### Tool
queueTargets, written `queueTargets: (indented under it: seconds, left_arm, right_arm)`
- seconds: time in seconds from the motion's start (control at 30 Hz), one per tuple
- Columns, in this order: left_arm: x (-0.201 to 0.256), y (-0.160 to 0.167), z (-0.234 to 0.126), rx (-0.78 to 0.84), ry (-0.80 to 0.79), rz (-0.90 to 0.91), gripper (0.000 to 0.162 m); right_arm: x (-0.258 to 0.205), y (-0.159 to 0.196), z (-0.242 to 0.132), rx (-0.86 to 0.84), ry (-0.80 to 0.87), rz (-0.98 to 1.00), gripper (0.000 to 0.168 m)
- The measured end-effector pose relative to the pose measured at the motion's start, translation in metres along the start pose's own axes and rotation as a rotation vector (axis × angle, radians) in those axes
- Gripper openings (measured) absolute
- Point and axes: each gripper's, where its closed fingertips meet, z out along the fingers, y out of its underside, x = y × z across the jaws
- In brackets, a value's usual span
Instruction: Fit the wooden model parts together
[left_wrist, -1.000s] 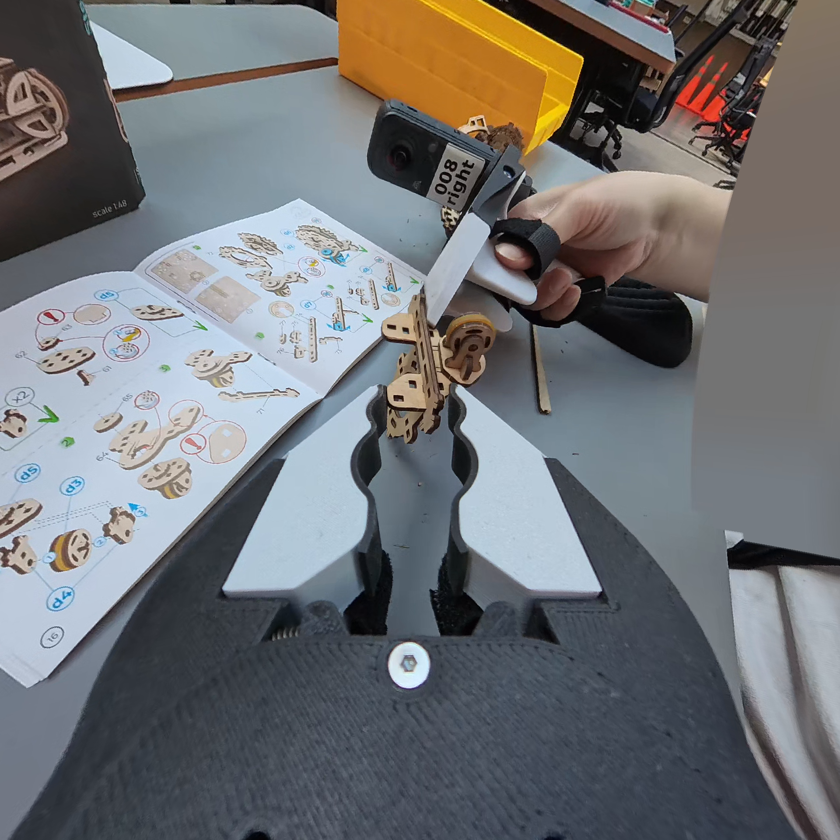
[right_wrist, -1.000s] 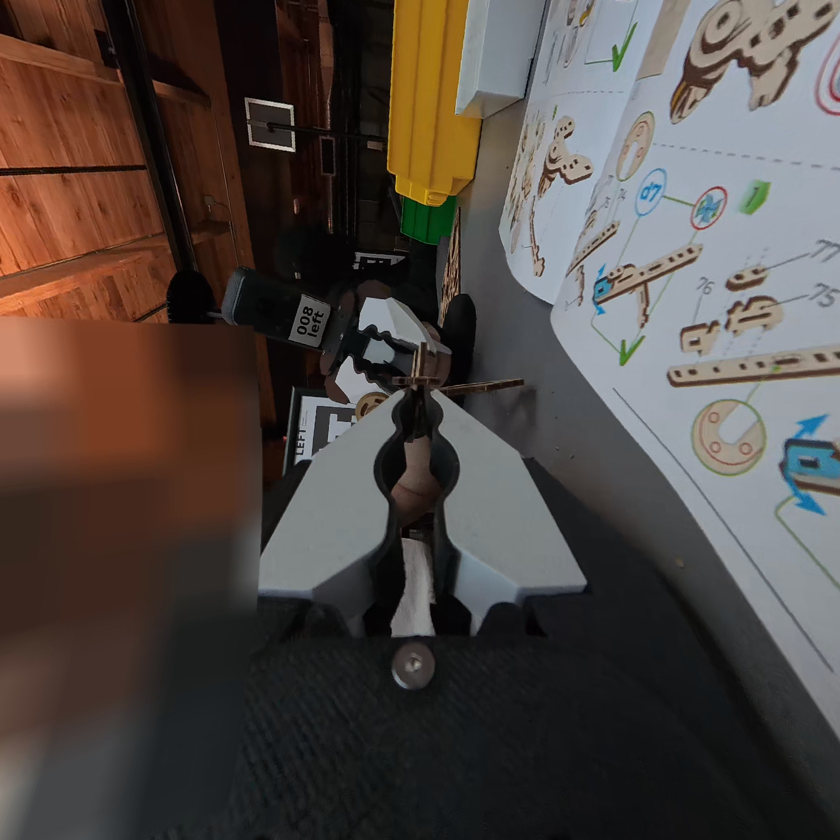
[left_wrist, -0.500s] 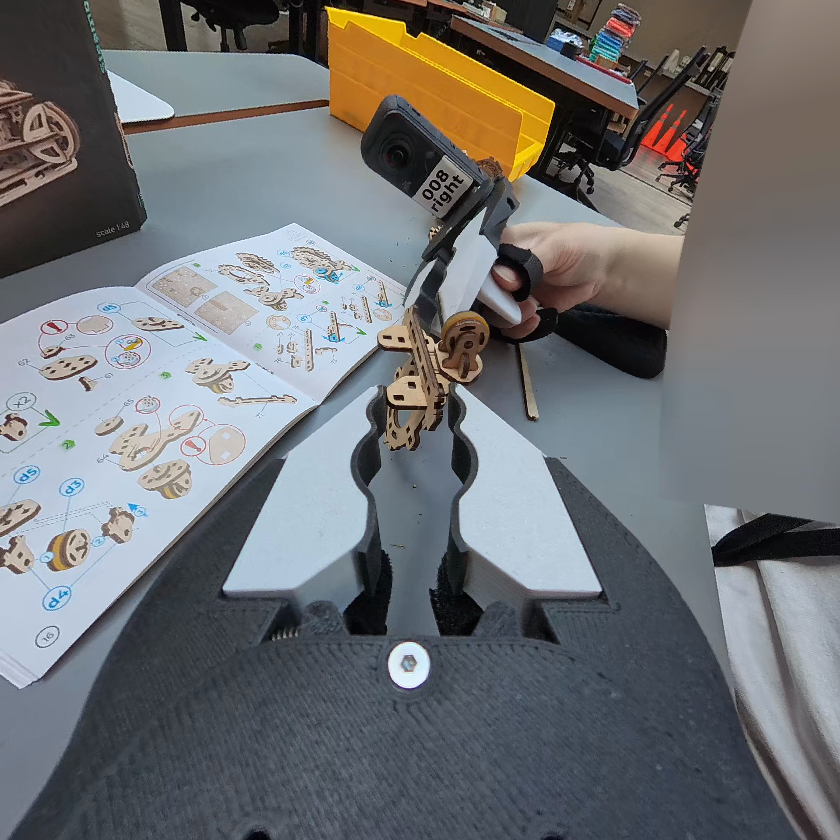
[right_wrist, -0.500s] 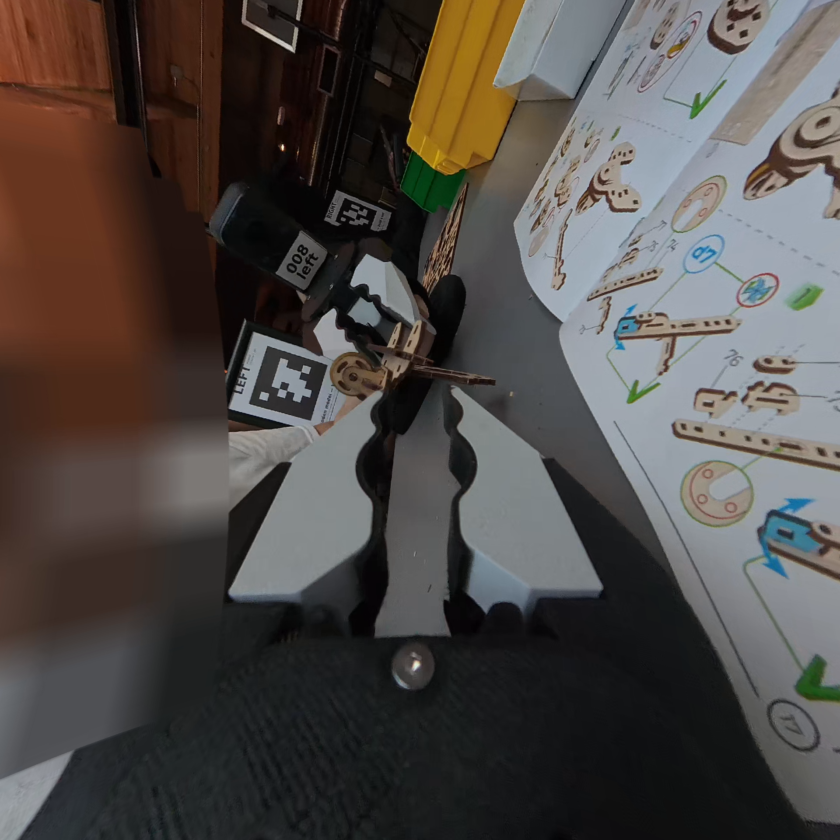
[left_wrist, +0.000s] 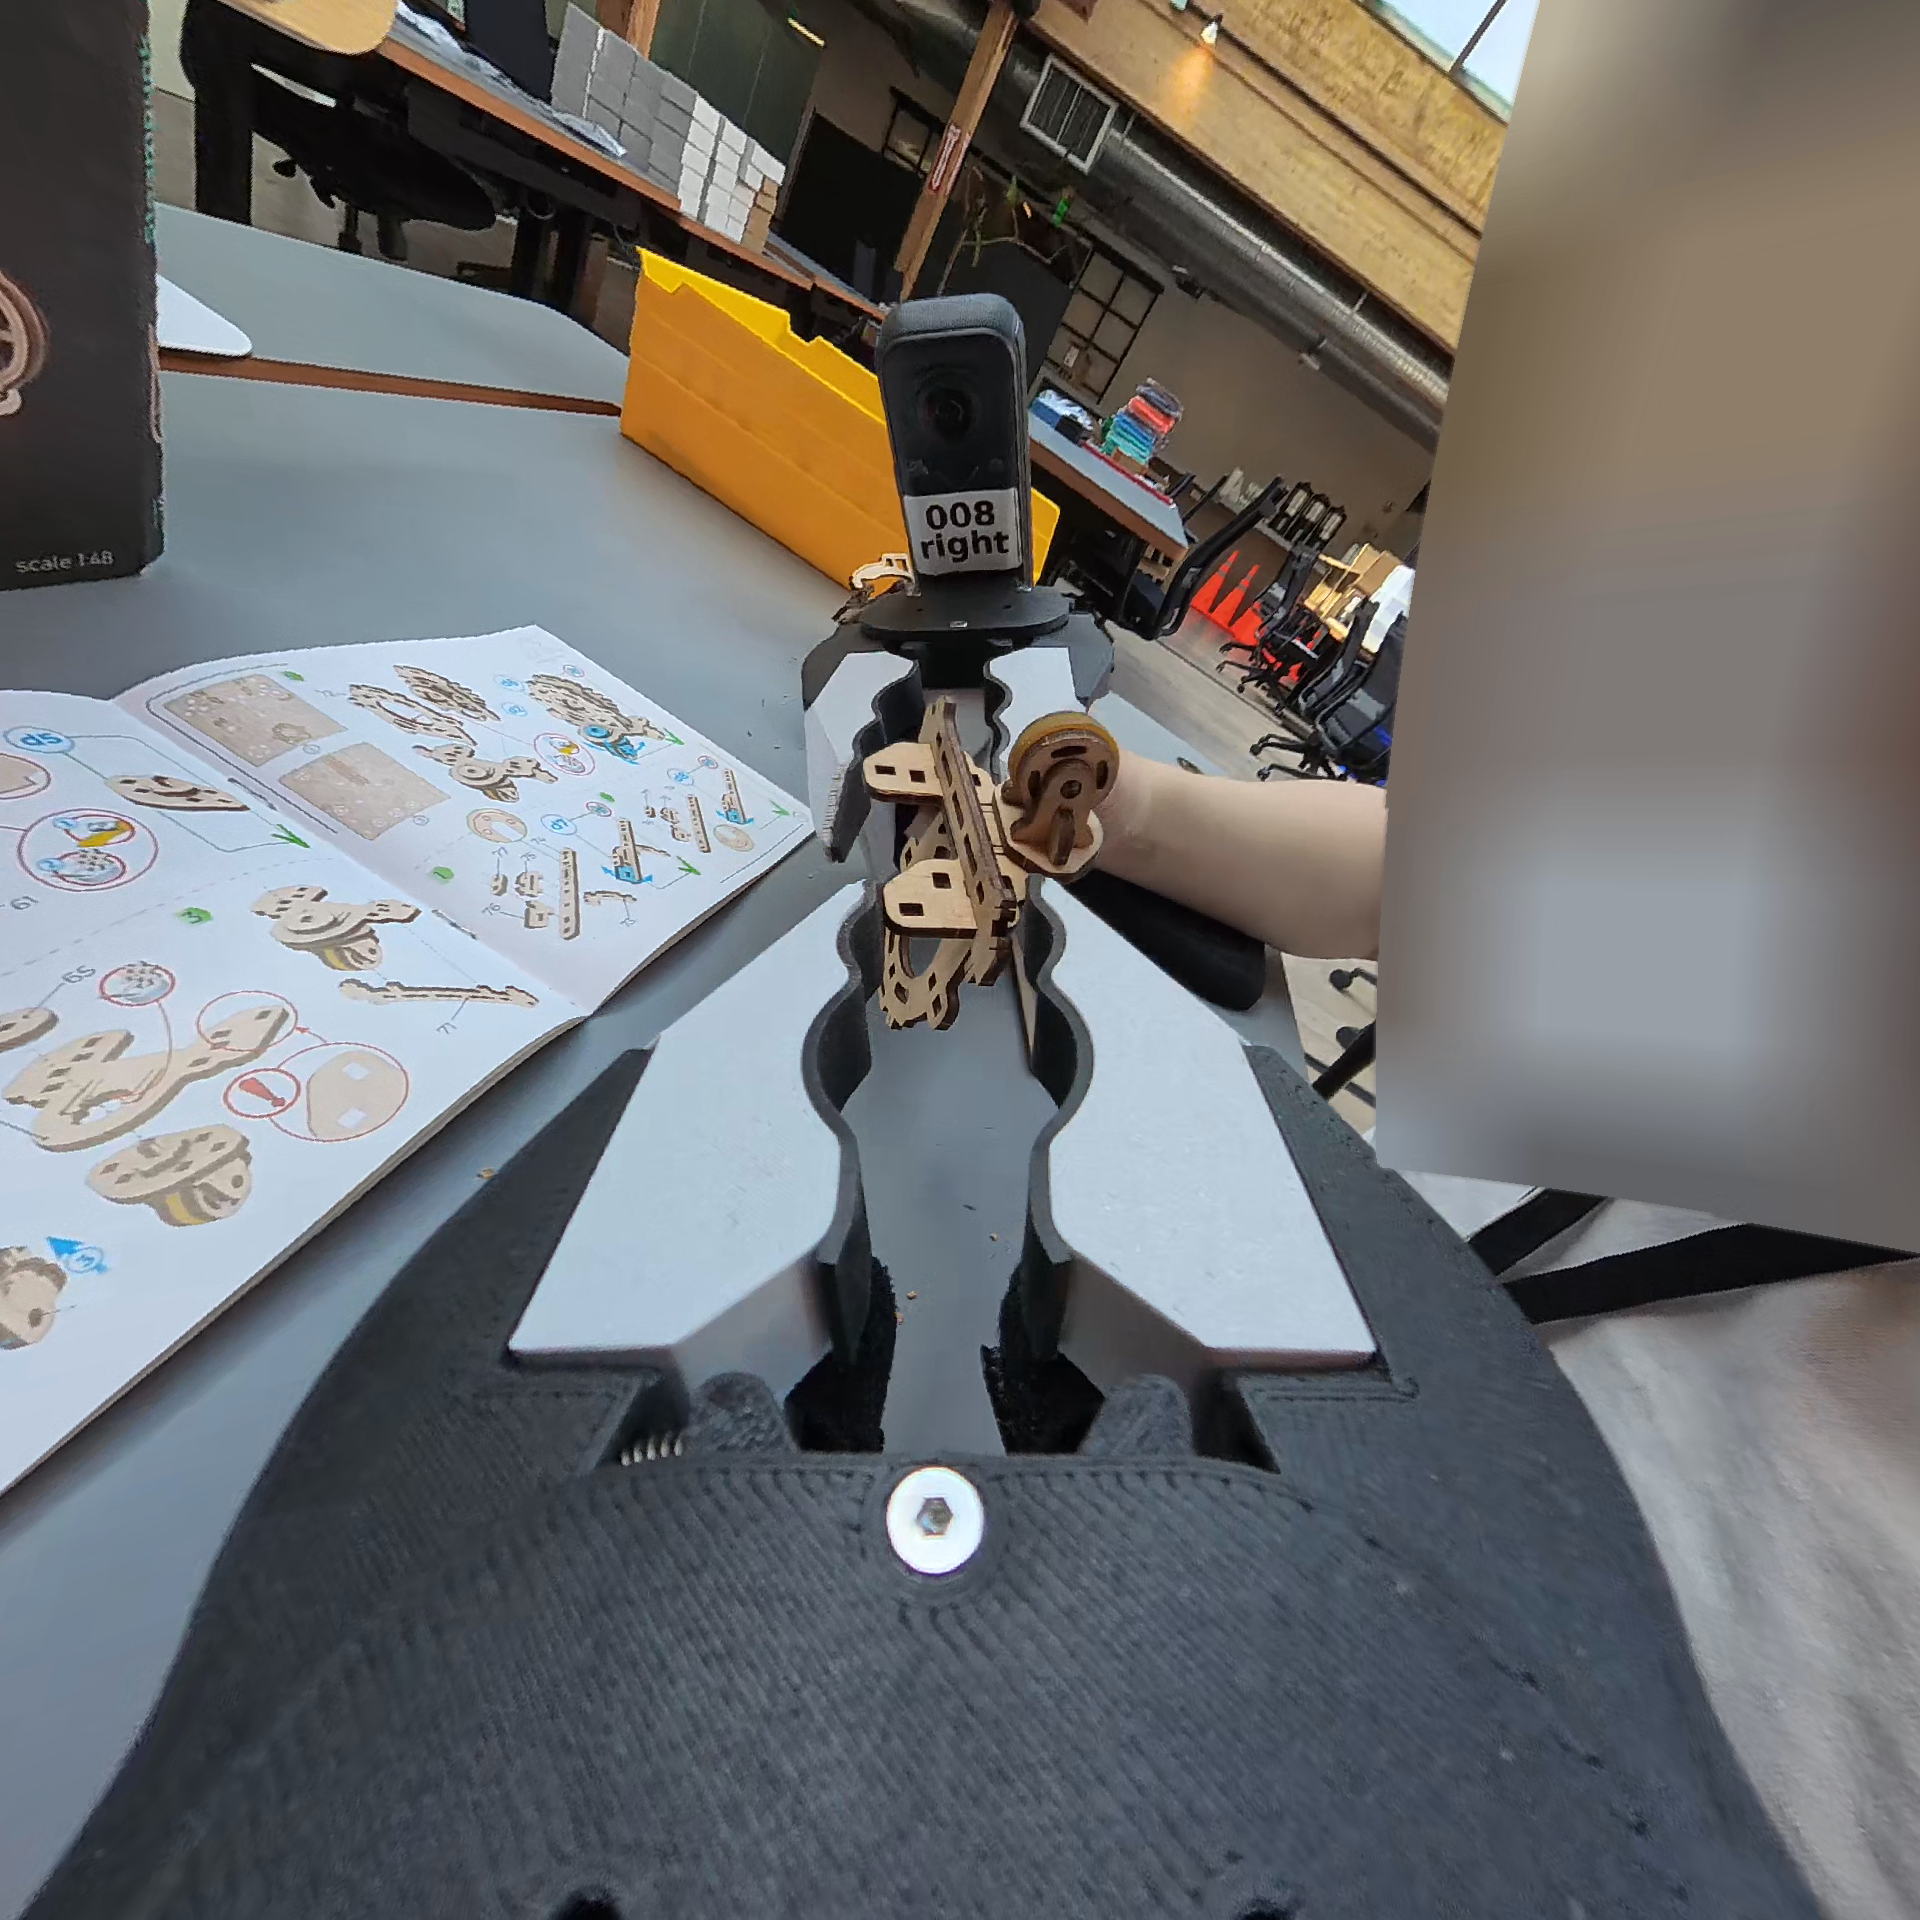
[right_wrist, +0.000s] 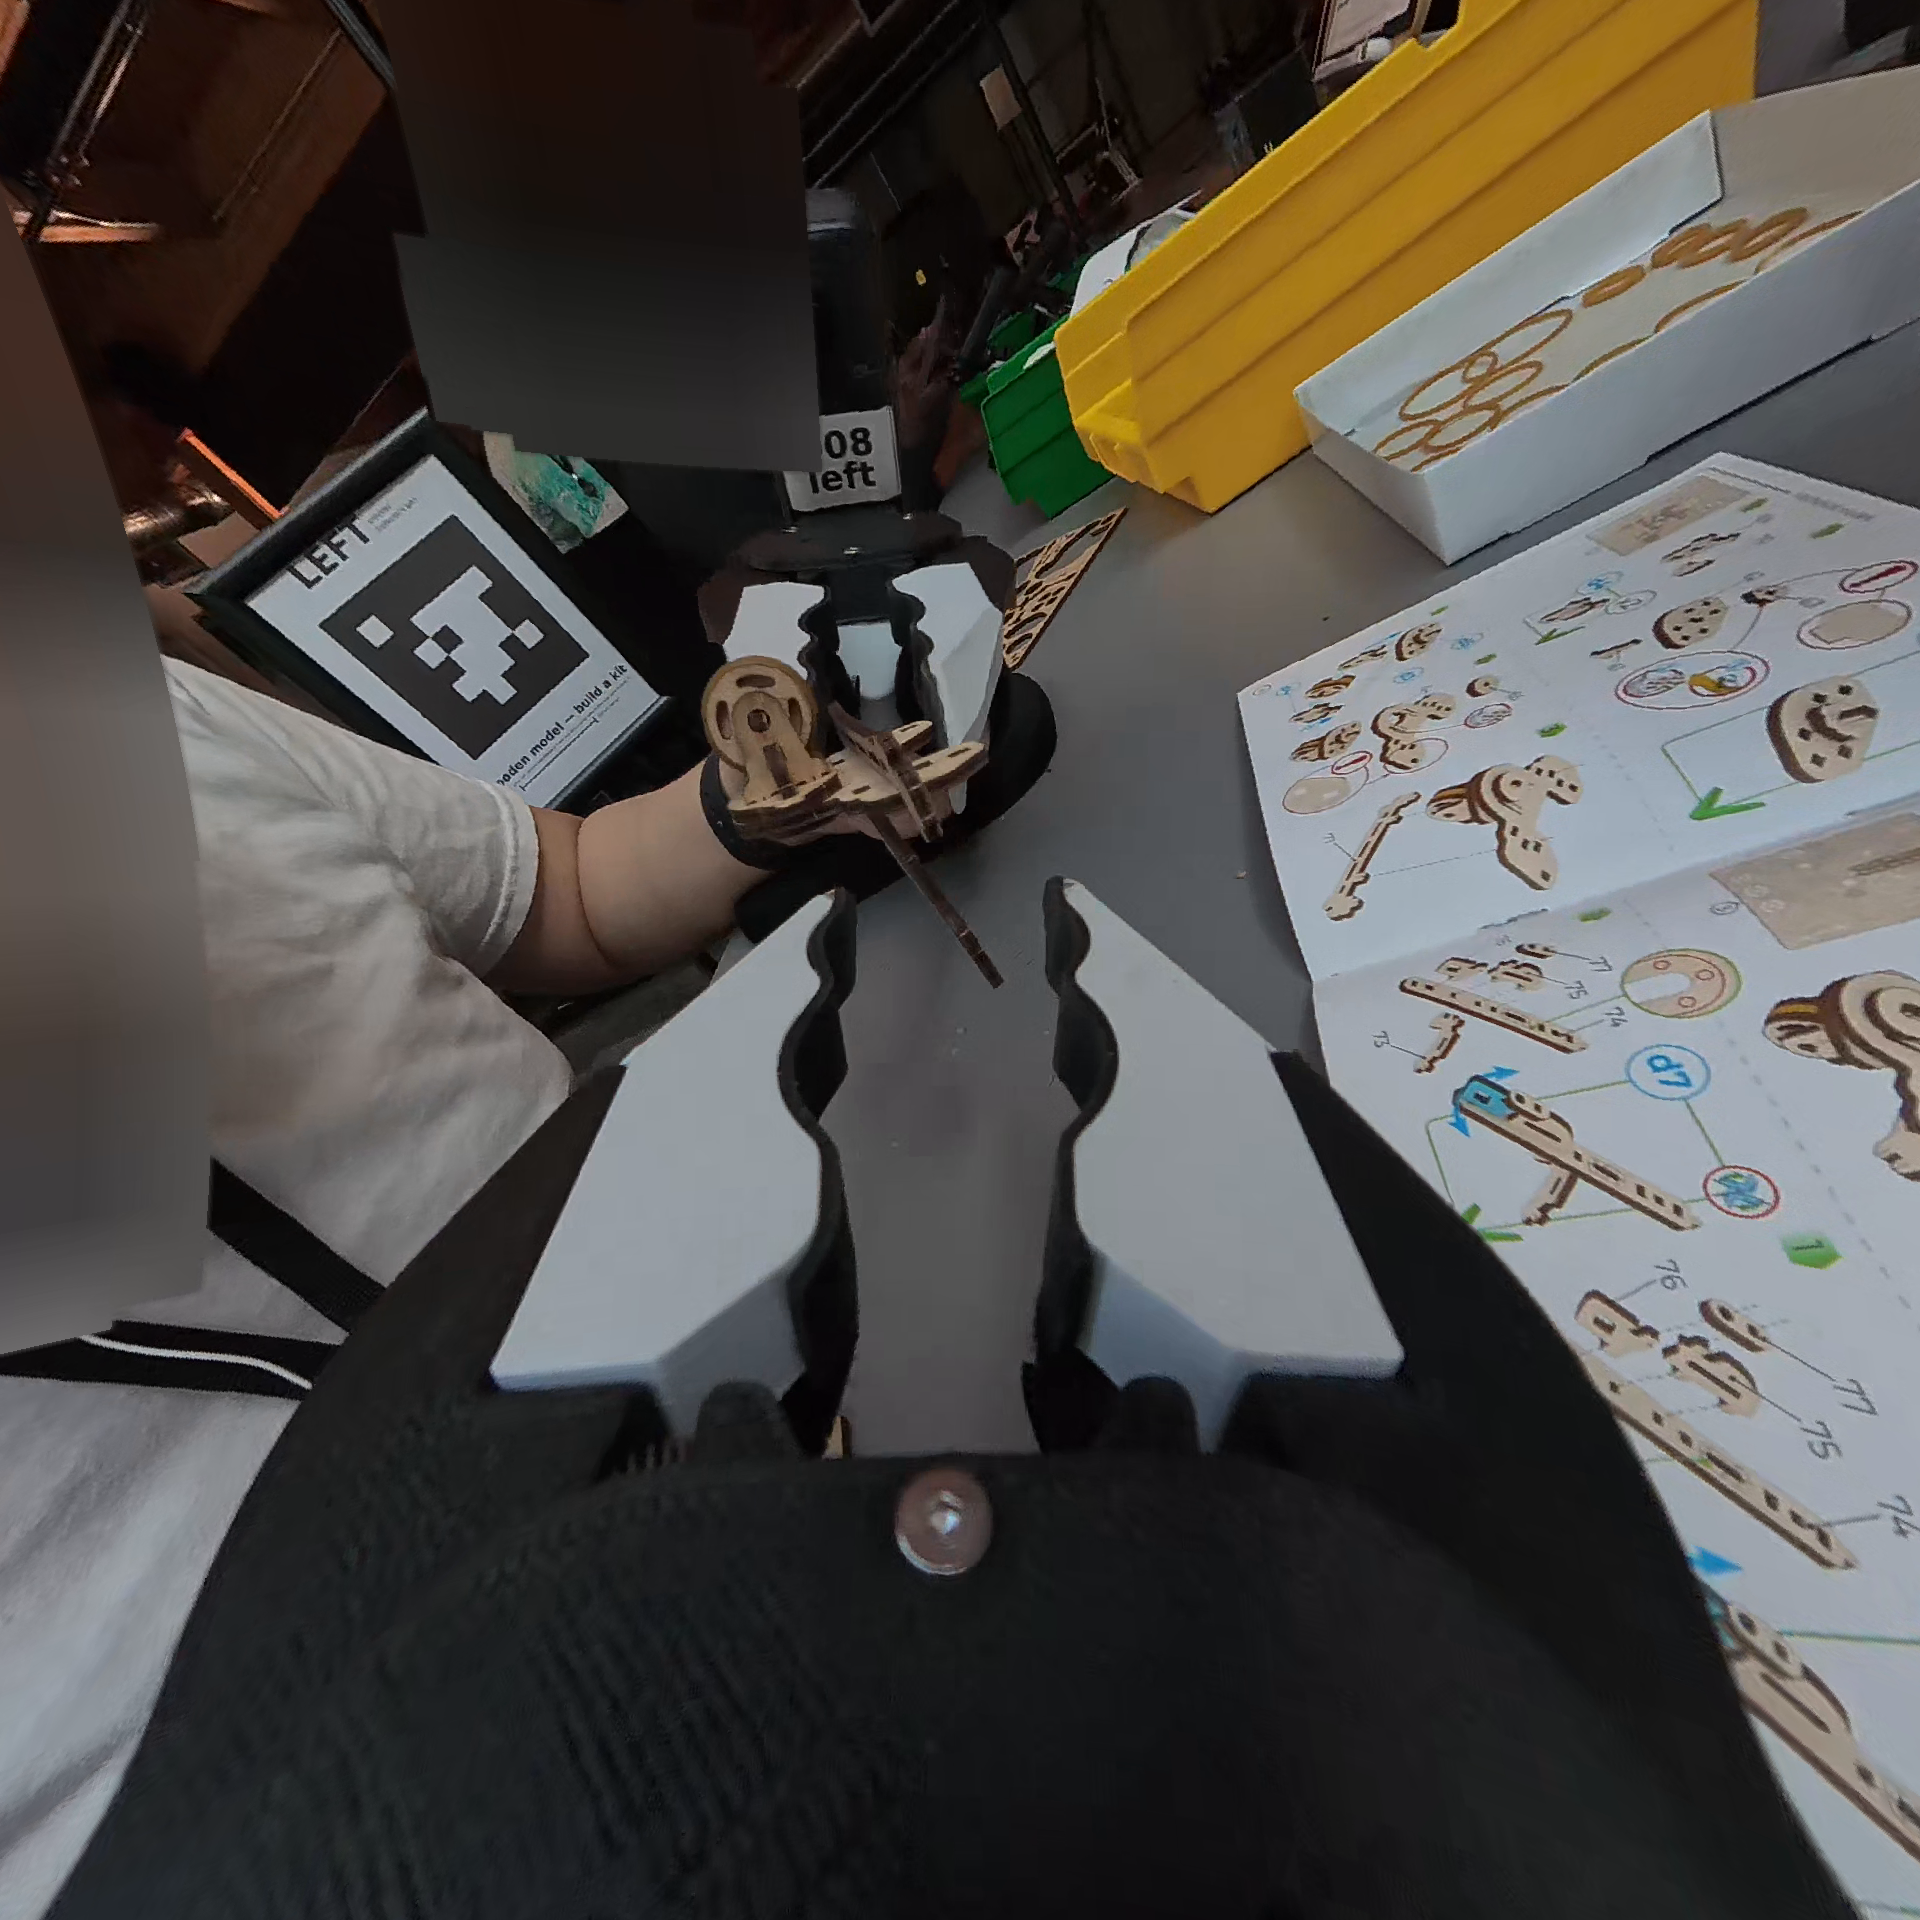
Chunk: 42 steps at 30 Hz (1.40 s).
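Note:
My left gripper (left_wrist: 945, 914) is shut on a small wooden model assembly (left_wrist: 940, 904) of flat cross pieces, held above the grey table. A wooden wheel part (left_wrist: 1060, 769) is on its right side. My right gripper (right_wrist: 948, 899) is open and empty, level with the assembly and facing it a short way off. In the right wrist view the assembly (right_wrist: 821, 779) sits at the left gripper's tips, and a thin wooden strip (right_wrist: 940, 904) sticks out from it toward my right gripper. One right finger (left_wrist: 831, 748) shows just behind the assembly in the left wrist view.
An open instruction booklet (left_wrist: 312, 883) lies on the grey table (left_wrist: 416, 540), also in the right wrist view (right_wrist: 1610, 935). A yellow bin (right_wrist: 1351, 239), a green bin (right_wrist: 1029, 426), a white tray of wooden sheets (right_wrist: 1558, 416) and a black box (left_wrist: 73, 312) stand around. The gap from one gripper's tips to the other's is roughly 4 cm.
My right gripper opened, let go of the piece at the assembly, turned upright and backed away. My left gripper kept hold of the assembly and lifted it a little.

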Motion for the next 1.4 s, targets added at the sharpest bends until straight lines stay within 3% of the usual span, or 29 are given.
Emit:
queueTargets:
  seconds: [0.4, 0.77, 0.93, 1.03, 1.17, 1.27, 1.4]
  left_arm:
    - [0.011, -0.012, -0.003, 0.096, 0.135, -0.120, 0.025]
    - [0.012, -0.004, 0.001, 0.059, 0.160, -0.145, 0.030]
    - [0.008, -0.006, -0.006, 0.062, 0.132, -0.140, 0.043]
    - [0.004, -0.014, -0.018, 0.083, 0.070, -0.066, 0.055]
    - [0.012, -0.017, -0.013, 0.000, -0.038, 0.215, 0.068]
    - [0.018, -0.013, 0.002, -0.087, -0.071, 0.353, 0.062]
    - [0.019, -0.010, 0.008, -0.129, -0.034, 0.332, 0.053]
  right_arm:
    - [-0.028, -0.012, 0.004, 0.071, -0.180, 0.008, 0.002]
    - [-0.032, -0.009, 0.003, 0.042, -0.156, -0.034, 0.001]
    - [-0.028, -0.007, 0.000, 0.028, -0.115, -0.070, 0.002]
    - [-0.018, 0.000, -0.002, -0.027, -0.034, -0.129, 0.002]
    - [-0.014, 0.005, -0.002, -0.079, 0.027, -0.224, 0.001]
    - [-0.013, 0.010, 0.000, -0.119, 0.057, -0.292, 0.001]
    - [-0.011, 0.012, -0.001, -0.140, 0.101, -0.360, 0.001]
